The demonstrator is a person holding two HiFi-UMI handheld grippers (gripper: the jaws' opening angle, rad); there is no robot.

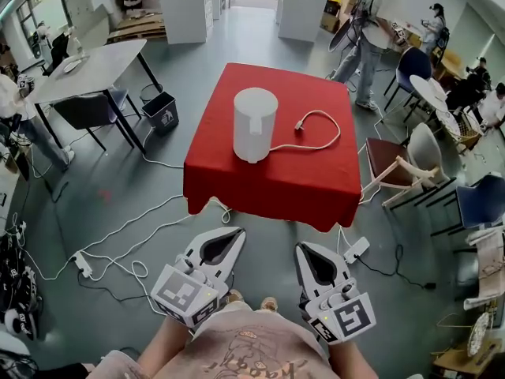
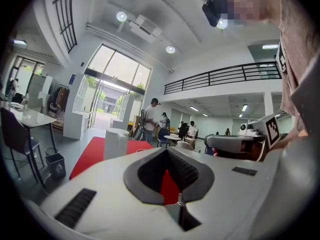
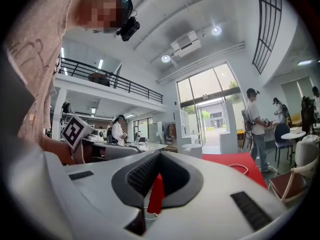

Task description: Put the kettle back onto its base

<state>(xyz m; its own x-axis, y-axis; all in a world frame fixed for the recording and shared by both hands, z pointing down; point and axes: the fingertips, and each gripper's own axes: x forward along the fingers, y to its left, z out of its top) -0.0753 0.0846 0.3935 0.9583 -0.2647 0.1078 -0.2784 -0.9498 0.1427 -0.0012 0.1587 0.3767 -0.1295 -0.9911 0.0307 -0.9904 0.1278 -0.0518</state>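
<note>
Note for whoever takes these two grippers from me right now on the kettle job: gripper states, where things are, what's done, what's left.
Left gripper: shut, empty, near the body, short of the red table.
Right gripper: shut, empty, alongside it.
Kettle: upright mid-table, nothing touching it. Its cord comes from under it and loops right.
Done: no separate base shows, so the kettle seems already seated.
Left: check the seating up close.

Left tool (image 1: 234, 234), right tool (image 1: 305, 249) held level near torso, side by side, jaws together, empty.
</note>
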